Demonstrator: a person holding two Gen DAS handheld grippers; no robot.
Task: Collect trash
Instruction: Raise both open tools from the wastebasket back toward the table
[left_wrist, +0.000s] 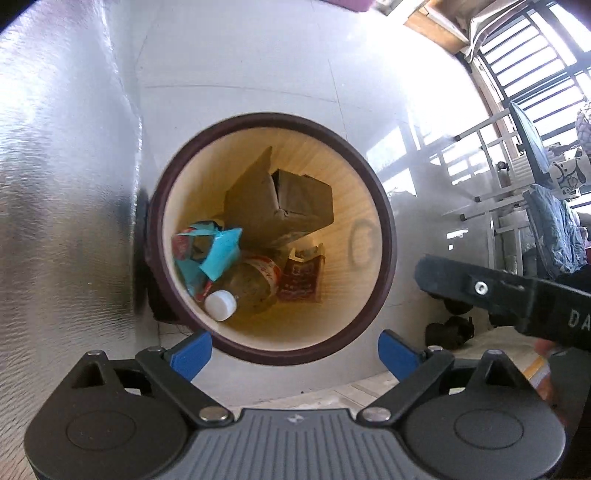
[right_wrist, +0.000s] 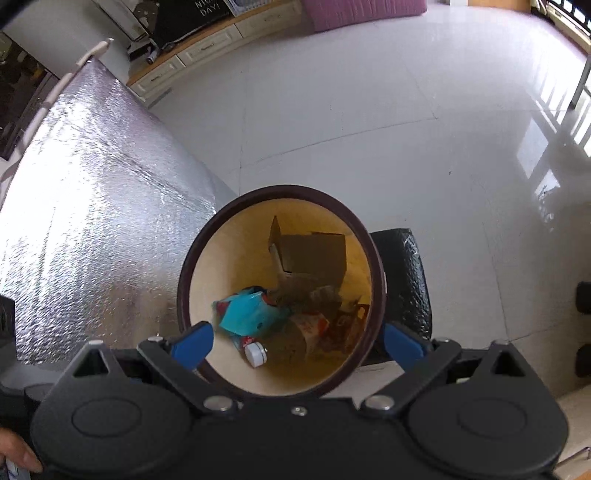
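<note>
The left claw (left_wrist: 293, 349) stood wide open with nothing between its blue fingertips (left_wrist: 192, 352), which framed the near edge of a round waste bin (left_wrist: 384, 206) directly ahead and below. The right claw (right_wrist: 295, 345) was spread just as wide and also empty, its blue fingertips (right_wrist: 194, 345) sitting to either side of the same bin's near rim (right_wrist: 184, 280).

The bin was cylindrical, with a dark maroon ring at the lip and a pale, wood-grained inner wall that glowed yellow deeper down. All the trash lay inside it. Nearest the claws, a clear plastic bottle (left_wrist: 247, 284) with a red label lay on its side, its white screw cap (left_wrist: 220, 305) pointing toward the near wall. To the left of the bottle was a crumpled teal and red snack wrapper (left_wrist: 210, 251), glossy and folded on itself. To the right stood a small red printed carton (left_wrist: 303, 280) with its top torn open. Beyond them, against the far wall, leaned an open brown cardboard box (left_wrist: 295, 199) with one flap raised.

In the left wrist view, the black body of the right claw's tool (left_wrist: 498, 295) reached in from the right. Left of the bin rose a quilted, silvery foil-covered panel (right_wrist: 92, 206), touching or just beside the bin's side. A black, glossy, wrinkled bag-like object (right_wrist: 410, 280) sat just beyond the bin on the right. Around it all spread a shiny white tiled floor (right_wrist: 369, 129).
</note>
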